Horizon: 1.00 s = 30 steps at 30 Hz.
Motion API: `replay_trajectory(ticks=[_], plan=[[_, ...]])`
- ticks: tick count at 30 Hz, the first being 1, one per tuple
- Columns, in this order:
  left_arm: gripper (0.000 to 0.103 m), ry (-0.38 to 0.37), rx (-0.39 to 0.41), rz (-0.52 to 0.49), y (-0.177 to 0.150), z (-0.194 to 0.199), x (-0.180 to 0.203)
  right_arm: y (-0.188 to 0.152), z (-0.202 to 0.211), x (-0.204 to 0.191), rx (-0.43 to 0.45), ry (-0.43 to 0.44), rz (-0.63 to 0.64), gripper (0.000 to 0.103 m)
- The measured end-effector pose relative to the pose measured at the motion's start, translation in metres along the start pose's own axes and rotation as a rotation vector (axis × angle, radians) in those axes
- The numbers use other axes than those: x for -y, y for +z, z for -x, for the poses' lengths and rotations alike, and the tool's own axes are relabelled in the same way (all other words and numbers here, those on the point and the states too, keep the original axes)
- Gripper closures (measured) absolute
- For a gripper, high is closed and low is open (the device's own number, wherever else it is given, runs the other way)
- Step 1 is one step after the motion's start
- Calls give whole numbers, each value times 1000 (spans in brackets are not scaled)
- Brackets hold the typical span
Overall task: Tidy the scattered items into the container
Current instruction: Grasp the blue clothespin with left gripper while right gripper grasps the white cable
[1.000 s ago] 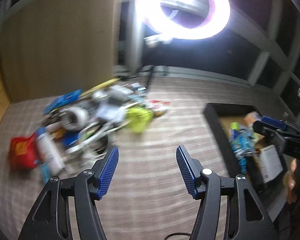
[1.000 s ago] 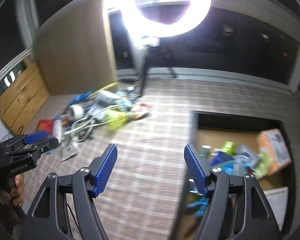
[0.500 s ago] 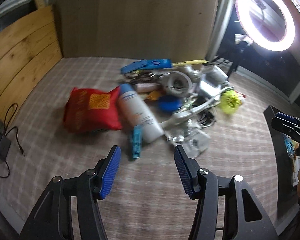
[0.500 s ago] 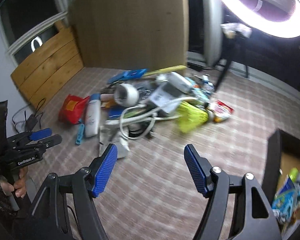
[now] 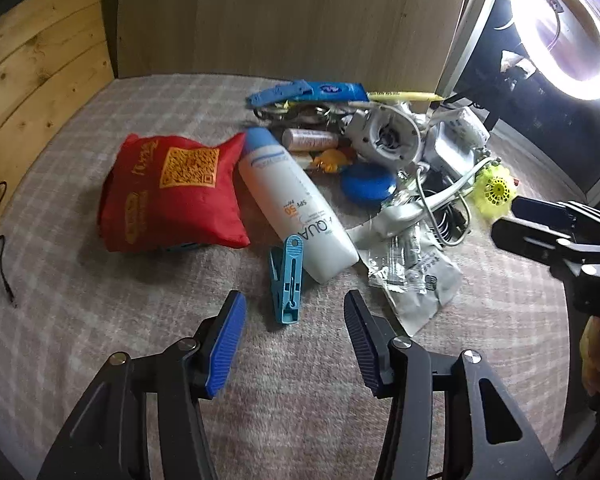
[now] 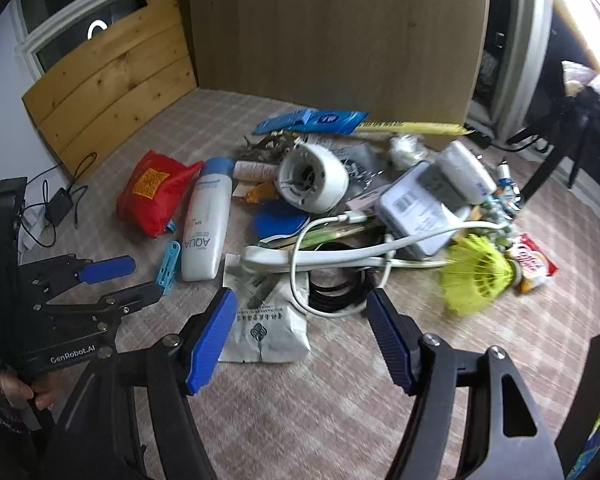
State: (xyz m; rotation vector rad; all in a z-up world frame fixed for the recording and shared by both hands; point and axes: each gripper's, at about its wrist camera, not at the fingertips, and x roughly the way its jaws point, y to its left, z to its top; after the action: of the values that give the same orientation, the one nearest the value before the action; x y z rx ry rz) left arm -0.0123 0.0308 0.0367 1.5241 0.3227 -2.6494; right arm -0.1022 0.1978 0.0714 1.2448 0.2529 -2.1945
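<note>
Left gripper (image 5: 294, 342), empty and closing, nears the peg (image 5: 286, 280) beside the bottle (image 5: 296, 206); right gripper (image 6: 302, 336) gapes empty over the sachet (image 6: 268, 328): straddle squarely before squeezing.

On the carpeted floor (image 5: 100, 320), the pouch (image 5: 172, 192) lies left of the spray bottle (image 5: 296, 204). A clothes peg (image 5: 286, 280) touches the bottle's near end. Right of it lies a sachet (image 5: 412, 276), with a cable (image 6: 340, 256) across its far edge. A shuttlecock (image 6: 476, 272) lies at the pile's right.
</note>
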Motion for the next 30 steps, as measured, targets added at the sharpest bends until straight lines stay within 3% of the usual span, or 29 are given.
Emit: replay_trajectory(ticks=[5, 7, 13, 16, 20, 22, 30], plan=[[61, -1, -21, 7, 1, -12, -3, 5, -22, -4, -38, -1, 10, 44], [63, -6, -28, 12, 2, -15, -5, 8, -29, -3, -52, -3, 6, 56], [64, -10, -36, 7, 1, -21, -3, 13, -45, -4, -76, -9, 6, 58], [68, -18, -45, 14, 0, -25, -4, 14, -52, -4, -93, -8, 9, 66], [71, -19, -42, 25, 0, -26, -6, 13, -59, -2, -108, -11, 6, 67], [73, -20, -40, 29, 1, -27, -6, 11, -61, 0, -115, -4, -3, 73], [92, -10, -42, 42, 4, -31, -9, 9, -57, 5, -112, 21, -31, 91]])
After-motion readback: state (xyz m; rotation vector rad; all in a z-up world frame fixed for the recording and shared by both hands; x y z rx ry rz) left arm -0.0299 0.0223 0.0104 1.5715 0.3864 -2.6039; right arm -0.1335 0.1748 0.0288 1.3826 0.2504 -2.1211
